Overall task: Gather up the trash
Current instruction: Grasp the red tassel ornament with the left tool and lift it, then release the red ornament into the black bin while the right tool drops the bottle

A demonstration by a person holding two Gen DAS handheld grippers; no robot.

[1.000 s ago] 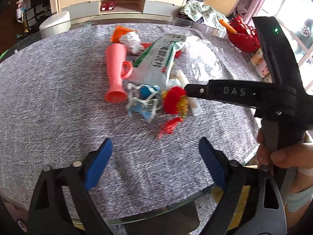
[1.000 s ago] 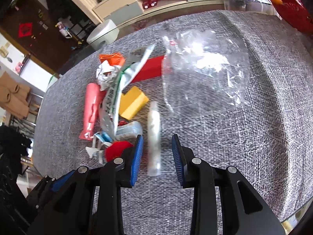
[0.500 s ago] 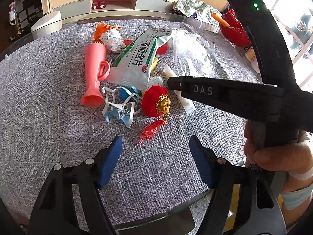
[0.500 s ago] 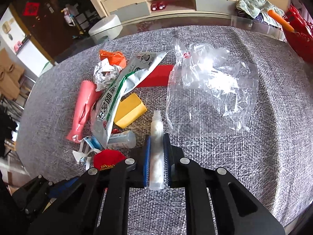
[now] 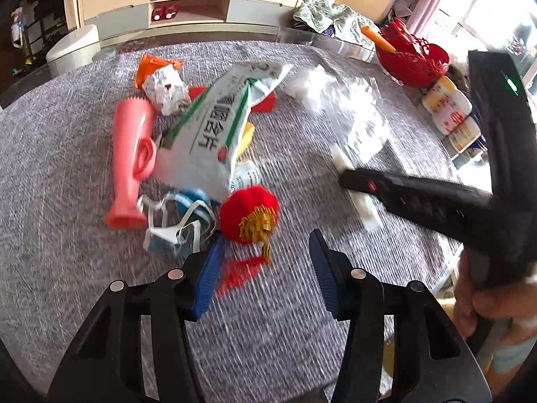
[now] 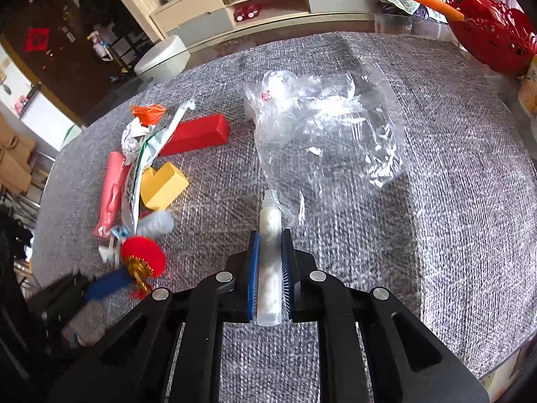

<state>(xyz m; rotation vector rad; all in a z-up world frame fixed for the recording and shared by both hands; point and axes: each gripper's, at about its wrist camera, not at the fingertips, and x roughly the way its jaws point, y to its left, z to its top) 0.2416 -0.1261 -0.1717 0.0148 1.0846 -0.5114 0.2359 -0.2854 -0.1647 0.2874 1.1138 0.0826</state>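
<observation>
Trash lies in a heap on the grey cloth table point(image 5: 67, 174). My right gripper point(image 6: 271, 268) is shut on a clear white tube point(image 6: 269, 235), lifted off the cloth near a crumpled clear plastic bag point(image 6: 329, 131). The tube also shows in the left wrist view point(image 5: 364, 206). My left gripper point(image 5: 265, 268) is open, its fingers around the red tassel point(image 5: 240, 270) of a red lantern ornament point(image 5: 250, 213). Beside it are a blue face mask point(image 5: 174, 228), a pink vase point(image 5: 129, 164), a white-green packet point(image 5: 211, 134), a yellow block point(image 6: 162, 184) and a red box point(image 6: 198, 134).
A red basket point(image 5: 412, 57) and small bottles point(image 5: 449, 114) stand at the table's right edge. A crumpled paper ball point(image 5: 166, 90) and orange wrapper point(image 5: 152, 65) lie at the heap's far side. A low cabinet point(image 5: 188, 3) stands behind the table.
My right gripper closed on the tube and lifted it toward the plastic bag. My left gripper moved forward to the lantern ornament and narrowed around its tassel.
</observation>
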